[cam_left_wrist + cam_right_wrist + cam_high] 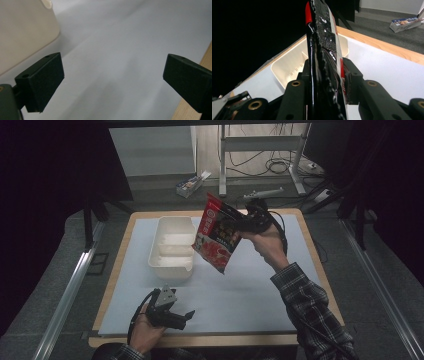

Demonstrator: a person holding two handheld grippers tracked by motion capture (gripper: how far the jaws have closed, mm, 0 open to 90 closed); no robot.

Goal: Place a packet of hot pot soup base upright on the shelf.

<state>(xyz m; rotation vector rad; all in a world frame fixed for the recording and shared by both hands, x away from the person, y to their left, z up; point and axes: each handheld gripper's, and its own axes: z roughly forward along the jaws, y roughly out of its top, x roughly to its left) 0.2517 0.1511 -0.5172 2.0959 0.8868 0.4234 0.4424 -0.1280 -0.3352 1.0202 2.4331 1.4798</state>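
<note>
Right claw (239, 231) clamped the red sauce packet (216, 233), held above the tabletop (260, 290) beside the white tray (170, 245). Left claw (186, 316) stood wide open, empty.

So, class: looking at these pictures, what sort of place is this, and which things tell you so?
Probably a lab or workshop set up for recording, not a kitchen: a wooden table under a pale mat, loose cables on the floor by a metal frame, and dark curtains around it.
</note>
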